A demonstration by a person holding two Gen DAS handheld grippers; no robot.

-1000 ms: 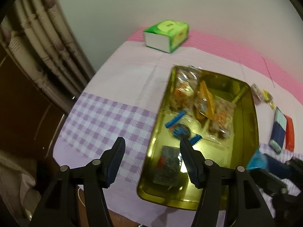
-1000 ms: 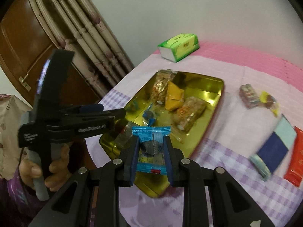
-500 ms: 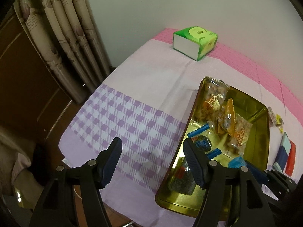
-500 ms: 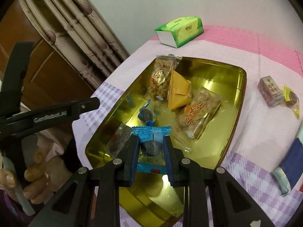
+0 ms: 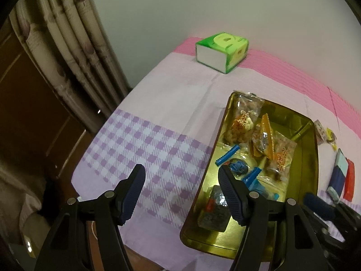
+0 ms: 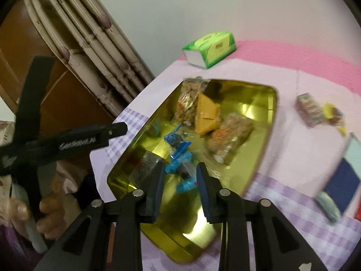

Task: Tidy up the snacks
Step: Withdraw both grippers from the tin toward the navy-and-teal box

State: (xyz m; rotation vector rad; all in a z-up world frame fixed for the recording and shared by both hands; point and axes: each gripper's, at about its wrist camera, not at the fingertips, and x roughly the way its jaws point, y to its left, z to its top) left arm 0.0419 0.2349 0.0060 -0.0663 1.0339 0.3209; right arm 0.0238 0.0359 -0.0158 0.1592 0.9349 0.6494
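Observation:
A gold tray point(image 6: 266, 135) point(image 5: 313, 158) on the table holds several wrapped snacks: clear nut bags, an orange packet point(image 6: 206, 115), blue candy wrappers and a dark packet point(image 6: 144, 167). My right gripper point(image 6: 179, 189) is open just above the tray's near part; a blue-wrapped candy point(image 6: 180, 169) lies loose in the tray between its fingers. My left gripper point(image 5: 181, 194) is open and empty over the checked cloth at the tray's left edge. It shows in the right wrist view point(image 6: 67, 140) at left.
A green tissue box point(image 5: 222, 50) stands at the back by the wall. Loose snacks lie right of the tray: a small box point(image 6: 309, 109), a yellow candy point(image 6: 334, 115), a navy and pale blue packet point(image 6: 340, 180), a red packet point(image 5: 349, 181). Curtain and door are at left.
My right gripper has opened and let go of the blue-wrapped candy, which now lies in the tray. My left gripper has drawn back to the left, off the tray.

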